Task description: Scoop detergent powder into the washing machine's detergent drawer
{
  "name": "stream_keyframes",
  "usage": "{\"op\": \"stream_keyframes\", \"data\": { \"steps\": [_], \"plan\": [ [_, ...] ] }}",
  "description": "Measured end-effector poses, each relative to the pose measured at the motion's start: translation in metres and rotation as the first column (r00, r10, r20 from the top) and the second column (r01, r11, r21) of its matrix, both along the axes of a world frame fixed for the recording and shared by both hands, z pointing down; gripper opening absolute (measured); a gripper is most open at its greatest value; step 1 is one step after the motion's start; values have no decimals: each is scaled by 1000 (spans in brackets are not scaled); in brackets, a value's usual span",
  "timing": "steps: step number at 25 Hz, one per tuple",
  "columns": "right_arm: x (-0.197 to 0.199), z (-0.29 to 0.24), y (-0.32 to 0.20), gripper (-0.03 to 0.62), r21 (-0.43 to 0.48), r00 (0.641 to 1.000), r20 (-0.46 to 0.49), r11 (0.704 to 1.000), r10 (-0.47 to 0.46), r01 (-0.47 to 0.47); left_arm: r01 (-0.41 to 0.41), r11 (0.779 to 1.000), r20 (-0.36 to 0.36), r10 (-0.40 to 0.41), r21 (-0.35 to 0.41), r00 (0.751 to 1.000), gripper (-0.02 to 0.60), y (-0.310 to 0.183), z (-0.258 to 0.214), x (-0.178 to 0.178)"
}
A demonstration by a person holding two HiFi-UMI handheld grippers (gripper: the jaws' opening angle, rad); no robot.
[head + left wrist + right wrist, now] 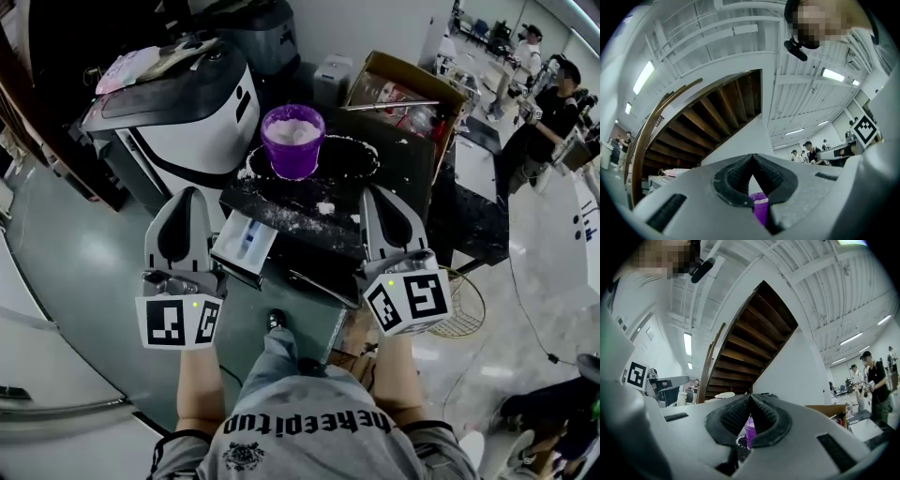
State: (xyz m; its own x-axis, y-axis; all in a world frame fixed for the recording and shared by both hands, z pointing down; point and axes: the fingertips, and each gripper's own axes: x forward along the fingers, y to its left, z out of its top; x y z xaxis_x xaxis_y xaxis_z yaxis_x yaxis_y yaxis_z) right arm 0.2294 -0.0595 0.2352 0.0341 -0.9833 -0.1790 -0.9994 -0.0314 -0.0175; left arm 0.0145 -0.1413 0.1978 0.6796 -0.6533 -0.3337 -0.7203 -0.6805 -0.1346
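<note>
The task looks barely begun, if at all. Both grippers are held low in front of the person, and neither carries anything. The left gripper (187, 192) has its jaws pressed together tip to tip with nothing between them, as its own view (751, 157) shows. The right gripper (377, 192) is likewise closed and empty (750, 397).

The purple tub (292, 141) of white detergent powder stands ahead of both grippers, roughly midway between them and well beyond their tips. It is seen past the closed tips in the left gripper view (761, 208) and in the right gripper view (749, 430). It looks nearly full. The detergent drawer (244, 242) is pulled out, just to the right of the left gripper and nearer than the tub. Whether any powder already lies in it cannot be told from here.

Some spilled powder (325, 207) lies on the dark counter (403, 159), ahead and to the left of the right gripper. No scoop can be clearly made out. Judging from this, finding a scoop, filling it and tipping it into the drawer all remain.
</note>
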Motion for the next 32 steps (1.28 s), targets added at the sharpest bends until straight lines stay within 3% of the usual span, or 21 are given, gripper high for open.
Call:
{"op": "stream_keyframes", "data": {
  "steps": [11, 19, 24, 32],
  "plan": [
    [13, 4, -94, 0, -39, 999, -14, 998, 49, -50, -48, 999, 1, 48, -8, 999, 3, -97, 0, 17],
    [23, 25, -147, 0, -153, 996, -24, 985, 82, -85, -86, 996, 14, 87, -15, 996, 3, -139, 2, 26],
    [30, 57, -182, 0, -279, 997, -17, 957, 72, -74, -88, 996, 19, 89, -17, 996, 3, -162, 6, 22],
    [49, 113, -231, 11, -472, 999, 10, 881, 43, -33, -74, 996, 30, 76, -54, 997, 3, -189, 20, 8]
  ]
}}
